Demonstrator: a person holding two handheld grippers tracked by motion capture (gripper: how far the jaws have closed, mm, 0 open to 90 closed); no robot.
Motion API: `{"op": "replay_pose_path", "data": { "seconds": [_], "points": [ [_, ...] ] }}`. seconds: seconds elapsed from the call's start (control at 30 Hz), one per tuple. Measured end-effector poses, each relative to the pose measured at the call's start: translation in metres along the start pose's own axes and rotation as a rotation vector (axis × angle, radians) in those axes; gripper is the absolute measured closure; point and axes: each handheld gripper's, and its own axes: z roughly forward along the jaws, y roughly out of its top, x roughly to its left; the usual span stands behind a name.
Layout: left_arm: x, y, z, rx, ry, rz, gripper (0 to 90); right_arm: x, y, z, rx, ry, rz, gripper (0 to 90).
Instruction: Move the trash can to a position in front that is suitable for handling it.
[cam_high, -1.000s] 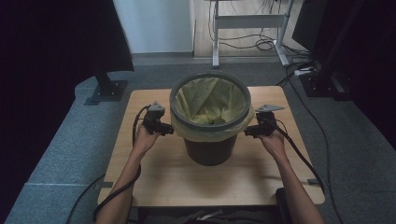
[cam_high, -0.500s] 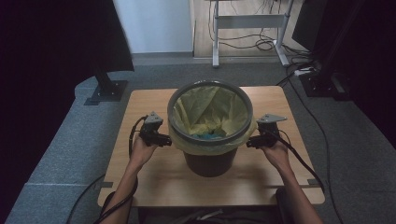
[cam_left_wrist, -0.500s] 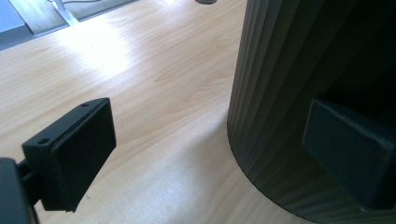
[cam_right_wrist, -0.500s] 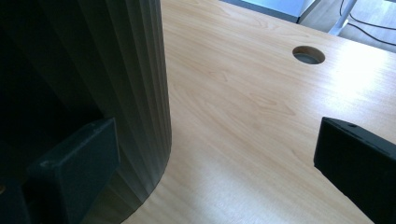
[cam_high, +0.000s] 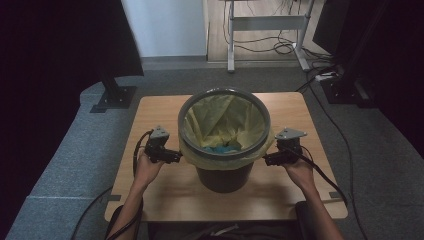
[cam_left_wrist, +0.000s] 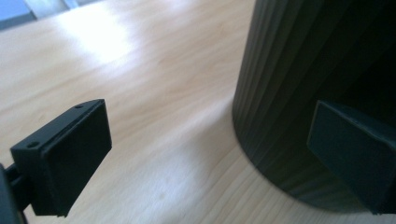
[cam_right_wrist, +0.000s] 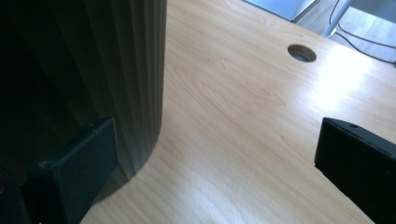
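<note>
My left gripper (cam_high: 172, 156) and right gripper (cam_high: 270, 160) flank the bin (cam_high: 223, 175) — jaws spread wide, holding nothing. The bin stands on the table (cam_high: 150, 115), yellow liner (cam_high: 222, 120) folded over its rim.

1. The left gripper (cam_left_wrist: 205, 163) has its jaws spread wide.
2. A dark ribbed bin (cam_left_wrist: 299, 84) stands on the wooden table (cam_left_wrist: 154, 93).
3. The right-hand jaw overlaps the bin's wall.

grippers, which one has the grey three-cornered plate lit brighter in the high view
The right gripper, at the bin's right side. Its plate looks pale and catches more light; the left gripper's plate is darker and duller. Both sets of jaws stand open.
</note>
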Motion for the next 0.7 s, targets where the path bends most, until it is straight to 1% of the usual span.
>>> {"op": "replay_pose_path", "data": {
  "seconds": [0.07,0.13,0.3,0.4,0.5,0.57,0.7],
  "points": [
    [0.003,-0.006,0.0,0.01,0.004,-0.013,0.0,-0.003,-0.005,-0.002,0.005,0.002,0.029,0.0],
    [0.008,-0.015,0.0,0.021,0.0,-0.03,0.0,-0.008,-0.013,-0.004,0.022,-0.006,0.052,0.0],
    [0.015,-0.028,0.0,0.043,0.01,-0.049,0.0,-0.018,-0.031,-0.01,0.044,-0.021,0.115,0.0],
    [0.018,-0.037,0.001,0.064,0.027,-0.056,0.0,-0.022,-0.041,-0.013,0.05,-0.028,0.144,0.0],
    [0.021,-0.046,0.002,0.077,0.035,-0.069,0.0,-0.027,-0.052,-0.016,0.058,-0.043,0.174,0.0],
    [0.023,-0.052,0.004,0.09,0.044,-0.067,0.0,-0.031,-0.06,-0.018,0.068,-0.05,0.195,0.0],
    [0.024,-0.061,0.008,0.109,0.049,-0.064,0.0,-0.035,-0.074,-0.018,0.086,-0.079,0.213,0.0]
  ]
}}
